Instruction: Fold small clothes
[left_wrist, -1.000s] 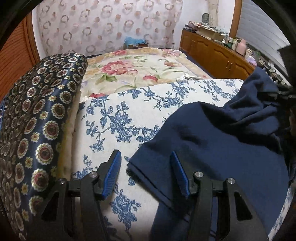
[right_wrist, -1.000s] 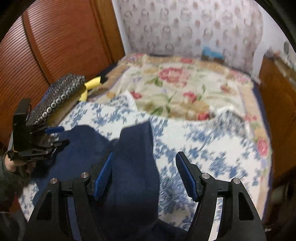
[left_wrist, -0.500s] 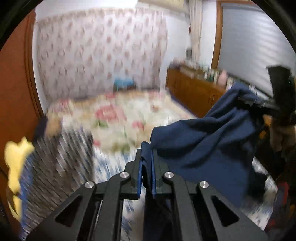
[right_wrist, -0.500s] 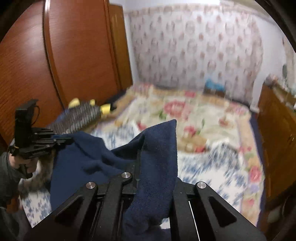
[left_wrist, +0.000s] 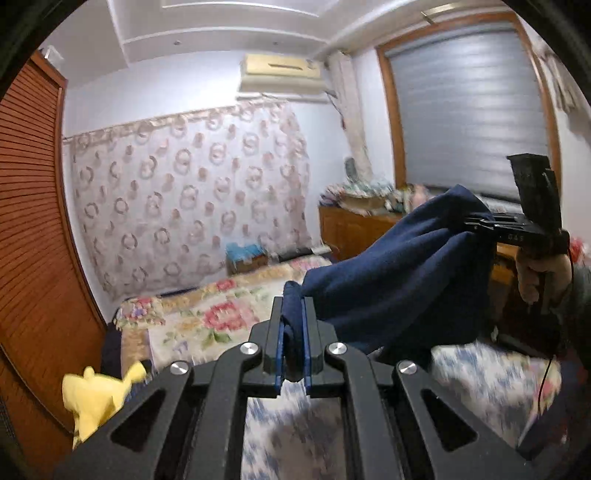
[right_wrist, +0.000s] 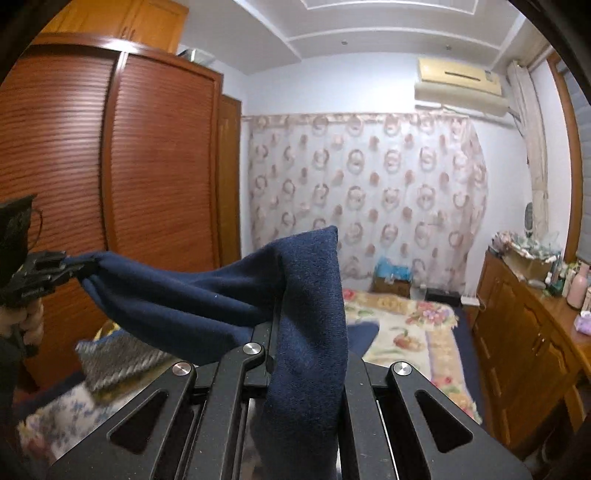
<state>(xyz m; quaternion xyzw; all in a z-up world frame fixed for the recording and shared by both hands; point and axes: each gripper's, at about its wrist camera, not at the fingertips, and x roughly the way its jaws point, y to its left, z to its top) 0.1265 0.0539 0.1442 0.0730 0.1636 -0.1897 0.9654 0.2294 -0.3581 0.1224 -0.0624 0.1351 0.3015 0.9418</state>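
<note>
Dark navy knitted garment (left_wrist: 399, 280): lifted clear of the blue-floral bed cover (left_wrist: 491, 373), slung between both tongs. Left tongs (left_wrist: 292, 347) clamped on one corner, having closed a second ago; right tongs (left_wrist: 476, 225) at 3 o'clock, likewise gripping. Ready for spreading flat.

Left hand-held gripper (left_wrist: 293, 345) pinches navy cloth (left_wrist: 399, 273) (raised).

both grippers now clamped on navy garment (left_wrist: 399, 280), left gripper (left_wrist: 292, 332), right gripper (right_wrist: 295, 332), cloth lifted off floral bedspread (left_wrist: 491, 376), stretched between them
</note>
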